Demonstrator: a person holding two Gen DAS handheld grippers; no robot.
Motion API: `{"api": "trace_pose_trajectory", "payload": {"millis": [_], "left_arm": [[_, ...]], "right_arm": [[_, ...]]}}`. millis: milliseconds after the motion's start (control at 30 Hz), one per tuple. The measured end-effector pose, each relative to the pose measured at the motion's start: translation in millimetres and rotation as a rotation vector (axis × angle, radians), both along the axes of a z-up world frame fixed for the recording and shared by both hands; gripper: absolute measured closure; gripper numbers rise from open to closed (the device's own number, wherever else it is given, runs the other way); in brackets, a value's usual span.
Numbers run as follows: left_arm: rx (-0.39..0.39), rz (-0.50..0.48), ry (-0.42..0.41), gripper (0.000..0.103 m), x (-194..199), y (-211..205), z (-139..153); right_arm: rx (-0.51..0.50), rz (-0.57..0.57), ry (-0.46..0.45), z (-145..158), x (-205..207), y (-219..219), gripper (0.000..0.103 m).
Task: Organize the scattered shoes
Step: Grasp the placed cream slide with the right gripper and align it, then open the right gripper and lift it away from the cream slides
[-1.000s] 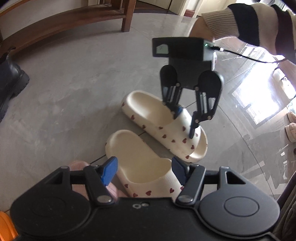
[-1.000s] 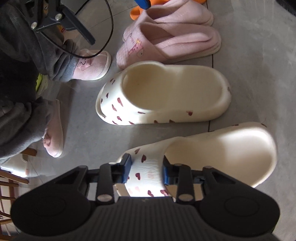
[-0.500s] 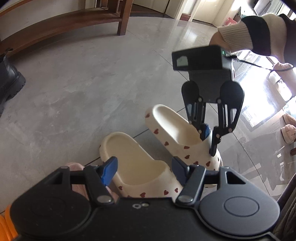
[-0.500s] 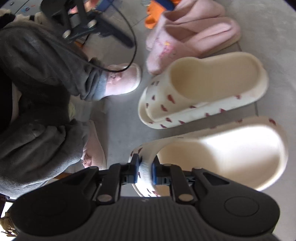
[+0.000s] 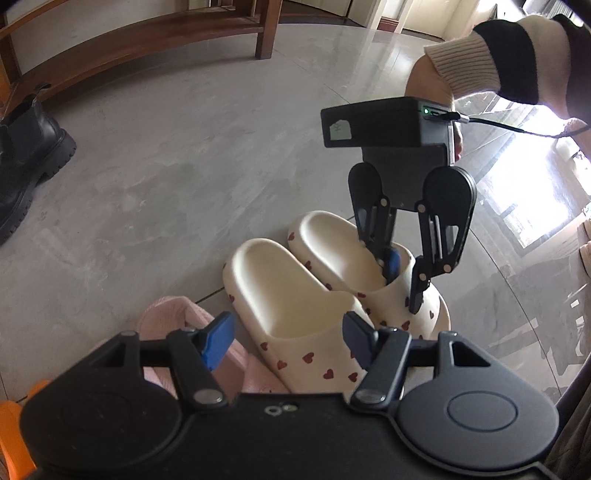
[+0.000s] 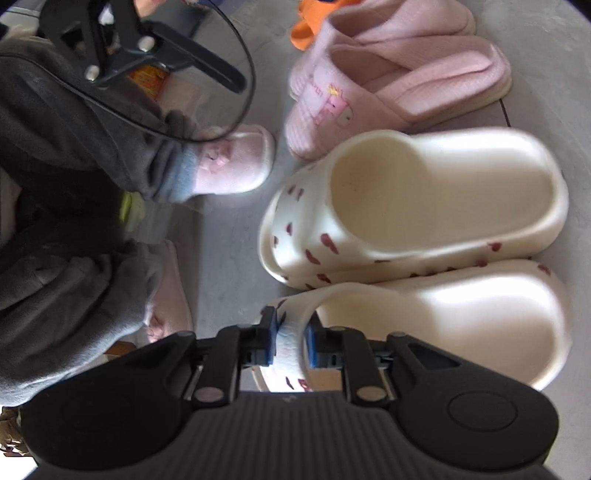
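Now the held cream slipper (image 6: 461,325), dotted with red hearts, lies on the grey floor (image 5: 177,155) flush against its mate (image 6: 436,199), their long sides touching and toes facing the same way. The right gripper (image 6: 291,341) has its fingers (image 6: 269,338) clenched on the held slipper's strap, one pad inside the opening and one outside. The left gripper (image 5: 286,338) hangs just above the mate's toe with fingers (image 5: 218,339) spread apart, grasping nothing. Just beside the mate lies a pair of pink plush slippers (image 6: 399,85), with something orange (image 6: 306,29) past them. Well apart, a black boot (image 5: 26,158) stands near a wooden bench (image 5: 147,33).
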State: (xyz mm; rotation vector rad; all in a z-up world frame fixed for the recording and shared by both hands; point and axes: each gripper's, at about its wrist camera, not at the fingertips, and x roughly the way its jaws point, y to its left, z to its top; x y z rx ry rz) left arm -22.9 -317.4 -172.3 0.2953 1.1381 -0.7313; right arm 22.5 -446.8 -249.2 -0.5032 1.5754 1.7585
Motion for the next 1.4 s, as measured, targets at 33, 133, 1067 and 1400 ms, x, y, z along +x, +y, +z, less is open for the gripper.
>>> {"api": "trace_pose_trajectory", "payload": {"millis": [33,133,1067,1400], "left_arm": [[0.0,0.002,0.0,0.039,-1,0,1],[0.013,0.014,-0.01,0.039,-5,1,5],[0.096,0.345,-0.065,0.038,-21,78,35],[0.165,0.72,-0.08,0.038,24,154,47]], "right_arm": [[-0.016,-0.037,-0.046,2,0,1,0.041],[-0.007,-0.118,-0.116,17,2,-2,0.026],[-0.136,-0.873,-0.755,55,-31,-22,0.009],[-0.233,-1.098,-0.775,133,57,108,0.007]]}}
